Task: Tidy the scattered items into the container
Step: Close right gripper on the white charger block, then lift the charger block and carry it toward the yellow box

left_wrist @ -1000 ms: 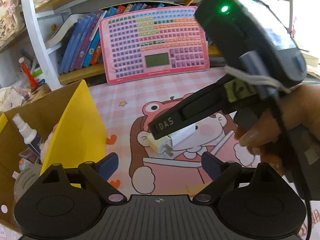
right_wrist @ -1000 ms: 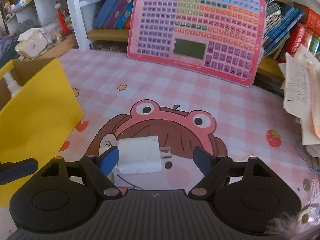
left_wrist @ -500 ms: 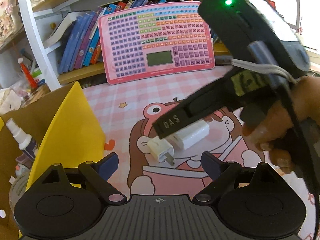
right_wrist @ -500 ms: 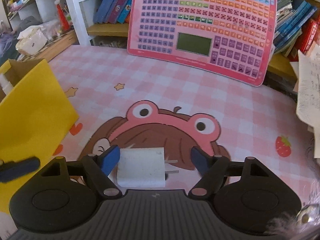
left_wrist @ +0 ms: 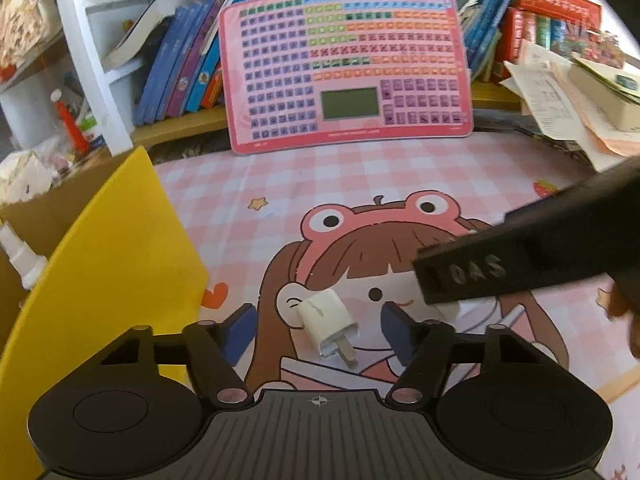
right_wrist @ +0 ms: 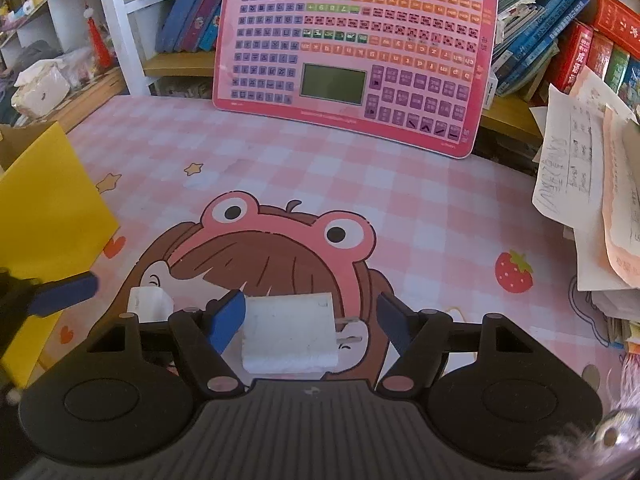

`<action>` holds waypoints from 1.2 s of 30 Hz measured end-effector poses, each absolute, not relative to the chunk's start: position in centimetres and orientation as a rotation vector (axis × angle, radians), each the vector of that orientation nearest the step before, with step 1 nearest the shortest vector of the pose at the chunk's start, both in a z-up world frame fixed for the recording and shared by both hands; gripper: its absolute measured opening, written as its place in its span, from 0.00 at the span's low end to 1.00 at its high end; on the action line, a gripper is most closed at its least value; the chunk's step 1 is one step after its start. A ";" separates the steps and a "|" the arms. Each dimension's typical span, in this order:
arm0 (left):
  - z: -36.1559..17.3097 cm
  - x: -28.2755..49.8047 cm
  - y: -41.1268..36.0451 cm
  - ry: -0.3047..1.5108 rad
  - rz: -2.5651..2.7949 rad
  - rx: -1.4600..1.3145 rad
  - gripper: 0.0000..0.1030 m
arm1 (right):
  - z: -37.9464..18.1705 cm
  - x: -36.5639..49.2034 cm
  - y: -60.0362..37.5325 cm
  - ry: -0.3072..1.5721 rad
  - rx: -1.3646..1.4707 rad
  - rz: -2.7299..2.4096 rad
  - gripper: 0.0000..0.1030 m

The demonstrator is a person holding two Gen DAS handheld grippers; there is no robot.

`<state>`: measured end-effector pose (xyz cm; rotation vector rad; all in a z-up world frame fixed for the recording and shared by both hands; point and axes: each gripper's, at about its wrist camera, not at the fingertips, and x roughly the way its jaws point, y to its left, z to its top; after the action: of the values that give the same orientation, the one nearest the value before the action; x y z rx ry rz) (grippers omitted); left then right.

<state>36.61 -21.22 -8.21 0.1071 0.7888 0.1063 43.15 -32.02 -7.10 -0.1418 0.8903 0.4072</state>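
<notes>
Two white plug adapters lie on the pink cartoon mat. The small adapter [left_wrist: 326, 322] lies between my open left gripper's [left_wrist: 320, 330] fingers, prongs toward the camera; it also shows in the right wrist view [right_wrist: 149, 302]. The larger white adapter [right_wrist: 290, 332] lies between my open right gripper's [right_wrist: 310, 316] fingers, prongs pointing right, touching neither pad. The right gripper's black body [left_wrist: 520, 264] crosses the left wrist view at the right. The cardboard box with a yellow flap [left_wrist: 100, 264] stands at the left.
A white spray bottle [left_wrist: 20, 256] stands in the box. A pink keyboard toy [left_wrist: 344, 68] leans on a bookshelf at the back. Loose papers [right_wrist: 588, 192] pile up at the right. A shelf post [left_wrist: 92, 60] stands at the back left.
My left gripper has moved forward over the small adapter, which now lies between its fingers. My right gripper has advanced so the larger adapter sits deeper between its fingers.
</notes>
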 end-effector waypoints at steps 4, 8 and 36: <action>-8.9 37.4 -20.9 0.819 0.117 0.087 0.47 | -7.2 43.0 -32.0 0.913 -0.139 0.439 0.68; -9.1 37.8 -20.5 0.823 0.112 0.075 0.40 | -7.9 43.2 -32.2 0.929 -0.135 0.432 0.67; -4.7 32.1 -21.2 0.773 -0.087 0.051 0.33 | -4.2 37.6 -34.7 0.894 -0.041 0.348 0.62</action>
<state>32.05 -21.22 -4.75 0.0505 0.7729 -0.0870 37.63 -34.74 -4.25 -0.0412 0.8940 0.3479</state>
